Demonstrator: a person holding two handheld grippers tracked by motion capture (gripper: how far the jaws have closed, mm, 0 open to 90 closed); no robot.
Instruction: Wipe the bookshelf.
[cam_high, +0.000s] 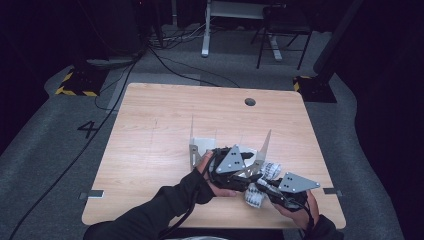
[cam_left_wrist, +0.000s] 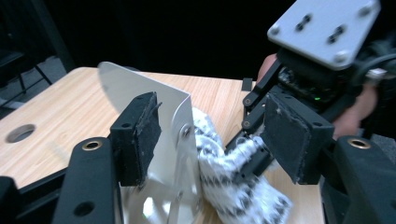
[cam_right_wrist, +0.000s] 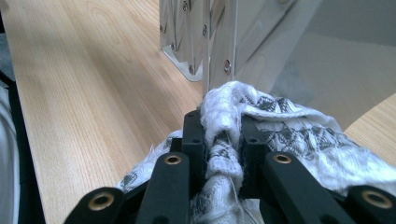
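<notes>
- Cloth (cam_right_wrist: 280, 126), white with a grey woven pattern, sits bunched right at the tips of my right gripper (cam_right_wrist: 223, 140); the jaws are pinched tight on a fold of it, and the rest spills out to that gripper's right and back beneath it.
- My left gripper (cam_left_wrist: 210, 140) stands open with nothing pressed between its pads: one pad is on the near side of a thin metal plate (cam_left_wrist: 180, 121), the other out in the air.
- From the left gripper the cloth (cam_left_wrist: 219, 172) lies just ahead and low, touching the plate's far face, and runs on toward the right gripper (cam_left_wrist: 254, 161).
- Seen from above, both tools crowd together at the metal rack (cam_high: 200, 147) on the table (cam_high: 150, 130), left gripper (cam_high: 247, 159) nearer the rack, right gripper (cam_high: 264, 186) nearer me.
- My judgement: the right hand has the cloth, so the coming move turns on which side of the plate the free end lies.
- The left gripper is the nearer one to that free end.
</notes>
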